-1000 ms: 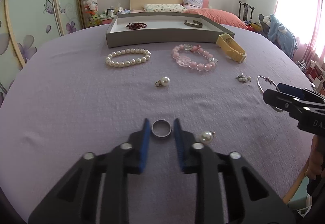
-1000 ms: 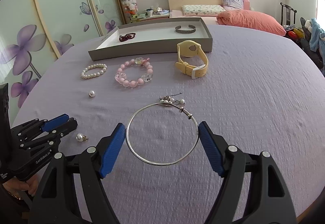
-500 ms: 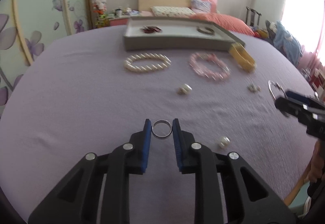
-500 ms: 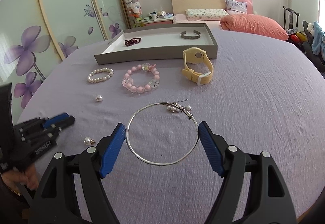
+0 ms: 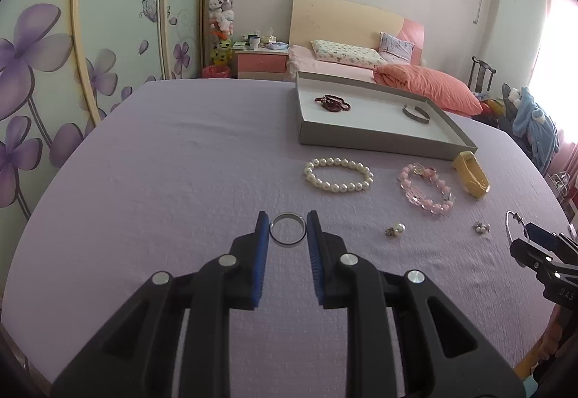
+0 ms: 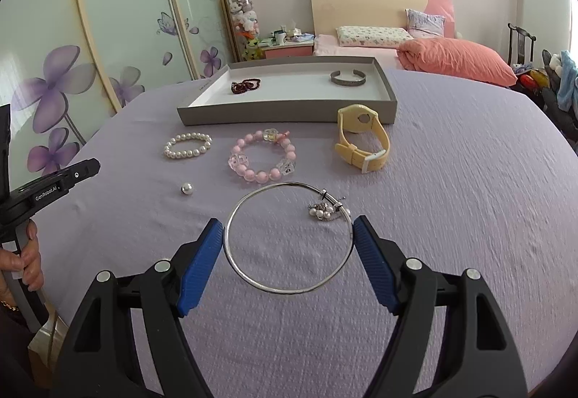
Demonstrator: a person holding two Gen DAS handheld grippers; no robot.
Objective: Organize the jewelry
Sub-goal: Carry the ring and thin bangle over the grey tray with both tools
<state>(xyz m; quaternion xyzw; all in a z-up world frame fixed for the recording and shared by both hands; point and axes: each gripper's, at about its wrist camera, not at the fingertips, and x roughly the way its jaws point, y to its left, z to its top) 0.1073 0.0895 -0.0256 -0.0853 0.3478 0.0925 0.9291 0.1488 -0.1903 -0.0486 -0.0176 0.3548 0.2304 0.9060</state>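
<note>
My left gripper (image 5: 288,233) is shut on a small silver ring (image 5: 288,234) and holds it above the purple cloth. My right gripper (image 6: 288,239) is shut on a large silver bangle (image 6: 288,238) with a pearl charm cluster (image 6: 325,210). A grey tray (image 6: 289,112) at the back holds a dark red bead bracelet (image 6: 246,85) and a grey cuff (image 6: 348,78). The tray also shows in the left wrist view (image 5: 375,138). On the cloth lie a pearl bracelet (image 6: 187,145), a pink bead bracelet (image 6: 262,157), a yellow watch (image 6: 362,138) and a pearl earring (image 6: 186,188).
The purple cloth (image 6: 451,181) covers a round table. A second small pearl piece (image 5: 481,227) lies near the right gripper in the left wrist view. A bed, nightstand and flowered wardrobe doors stand behind the table. A hand (image 6: 27,257) holds the left gripper's handle.
My left gripper has lifted the ring off the cloth and turned left, away from the pearl earring that lay beside it. My right gripper has carried the bangle forward, toward the tray.
</note>
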